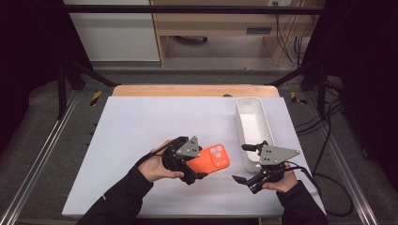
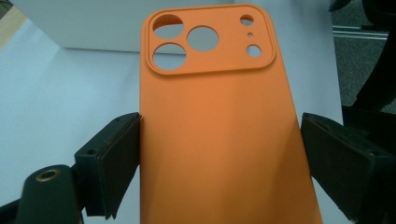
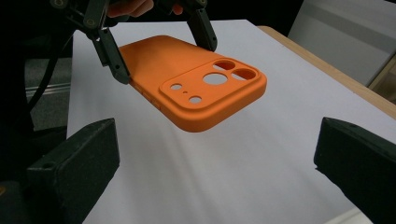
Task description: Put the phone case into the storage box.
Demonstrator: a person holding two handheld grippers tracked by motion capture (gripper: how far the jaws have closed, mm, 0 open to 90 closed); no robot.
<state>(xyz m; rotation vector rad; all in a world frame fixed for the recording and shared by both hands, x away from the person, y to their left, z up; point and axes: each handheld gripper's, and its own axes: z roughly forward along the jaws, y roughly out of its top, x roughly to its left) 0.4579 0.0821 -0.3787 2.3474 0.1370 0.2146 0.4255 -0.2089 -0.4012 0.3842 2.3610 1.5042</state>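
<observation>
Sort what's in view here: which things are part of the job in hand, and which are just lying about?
In the job:
- orange phone case, clamped by its long edges in the left tongs and held off the table
- right tongs, open, facing the case's camera end

Lying about:
- white bin, on the white sheet at the right, untouched
- cabinet beyond the table
</observation>
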